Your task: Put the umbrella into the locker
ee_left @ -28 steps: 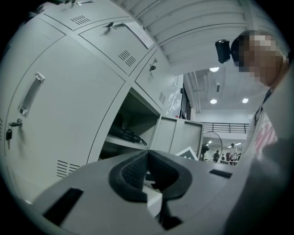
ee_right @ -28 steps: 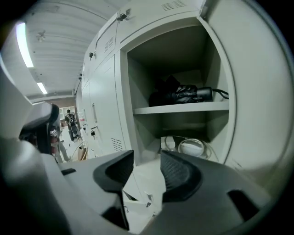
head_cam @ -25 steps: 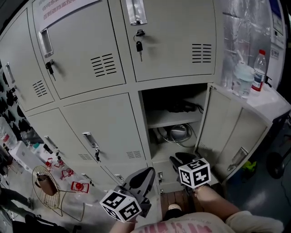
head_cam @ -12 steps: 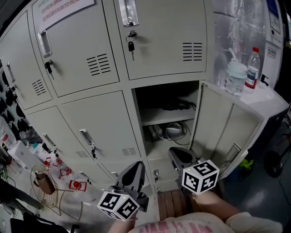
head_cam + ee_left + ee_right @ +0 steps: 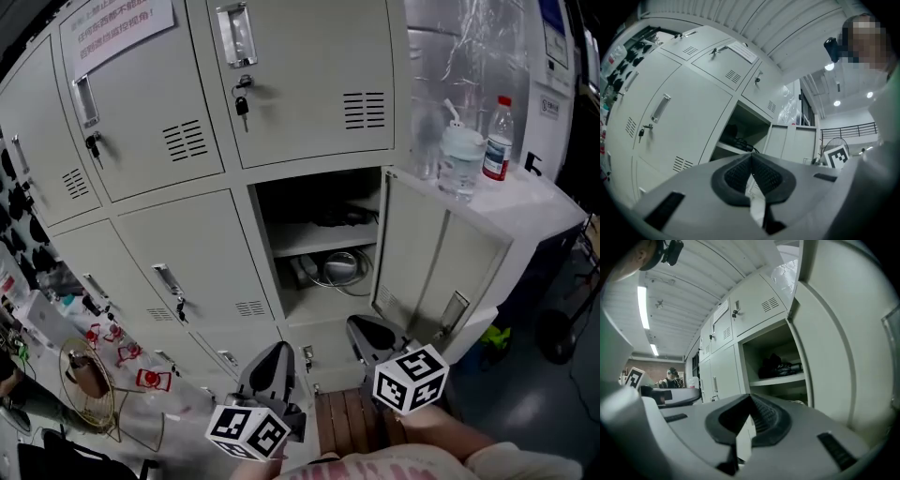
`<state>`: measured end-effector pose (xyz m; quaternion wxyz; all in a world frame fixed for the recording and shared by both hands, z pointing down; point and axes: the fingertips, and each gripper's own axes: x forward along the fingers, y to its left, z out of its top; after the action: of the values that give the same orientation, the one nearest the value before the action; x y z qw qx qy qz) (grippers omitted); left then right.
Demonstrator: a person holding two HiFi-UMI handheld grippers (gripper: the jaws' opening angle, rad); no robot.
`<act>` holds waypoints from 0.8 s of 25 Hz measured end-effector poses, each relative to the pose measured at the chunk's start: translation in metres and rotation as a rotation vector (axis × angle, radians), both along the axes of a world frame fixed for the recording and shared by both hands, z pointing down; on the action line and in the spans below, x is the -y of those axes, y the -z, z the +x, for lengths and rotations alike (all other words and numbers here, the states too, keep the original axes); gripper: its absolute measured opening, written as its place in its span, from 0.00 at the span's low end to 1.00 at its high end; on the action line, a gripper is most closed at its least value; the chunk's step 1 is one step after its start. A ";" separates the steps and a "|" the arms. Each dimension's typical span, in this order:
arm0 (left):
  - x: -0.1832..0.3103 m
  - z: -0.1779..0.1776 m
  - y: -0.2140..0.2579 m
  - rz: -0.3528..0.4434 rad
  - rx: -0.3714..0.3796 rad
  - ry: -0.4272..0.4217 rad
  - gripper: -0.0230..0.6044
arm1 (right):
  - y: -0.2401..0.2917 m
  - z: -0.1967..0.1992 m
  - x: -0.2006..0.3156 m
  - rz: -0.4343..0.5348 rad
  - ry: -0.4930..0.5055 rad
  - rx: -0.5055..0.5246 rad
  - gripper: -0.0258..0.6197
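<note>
The open locker compartment [image 5: 319, 246] has its door [image 5: 422, 267] swung out to the right. A dark bundle [image 5: 333, 217] lies on its upper shelf, and coiled cables [image 5: 336, 270] lie below. I cannot tell whether the bundle is the umbrella. My left gripper [image 5: 274, 367] sits low, left of the opening, with its jaws shut and nothing in them. My right gripper [image 5: 371, 336] is below the door, also shut and holding nothing. The left gripper view shows the pads [image 5: 761, 176] meeting in front of the locker [image 5: 740, 136]. In the right gripper view the shelf bundle [image 5: 778, 366] shows past the shut right gripper [image 5: 750, 399].
Closed locker doors with keys [image 5: 242, 103] surround the opening. A white cabinet top [image 5: 525, 211] at the right carries a bottle [image 5: 495, 139] and a lidded cup [image 5: 459, 159]. A wire basket [image 5: 89, 384] stands on the floor at left. Wooden slats [image 5: 352, 417] lie below the grippers.
The open locker has slid left and up in the head view. Both grippers stay low in front of it, the right cube a little lower and further right.
</note>
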<state>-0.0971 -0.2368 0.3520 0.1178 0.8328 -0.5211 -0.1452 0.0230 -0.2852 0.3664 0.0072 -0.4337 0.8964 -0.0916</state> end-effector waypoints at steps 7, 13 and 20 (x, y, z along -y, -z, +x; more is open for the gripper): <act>-0.034 0.015 -0.002 0.007 -0.008 0.023 0.04 | -0.006 0.021 -0.034 0.002 -0.009 -0.014 0.04; -0.063 0.030 -0.002 0.006 -0.006 0.013 0.04 | -0.010 0.034 -0.063 -0.005 -0.007 -0.036 0.04; -0.092 0.043 -0.003 0.010 -0.007 0.016 0.04 | -0.013 0.046 -0.089 -0.007 -0.002 -0.036 0.04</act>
<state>-0.0541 -0.1449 0.3546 0.1144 0.8287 -0.5265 -0.1513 0.0694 -0.1960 0.3792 -0.0104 -0.4363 0.8955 -0.0870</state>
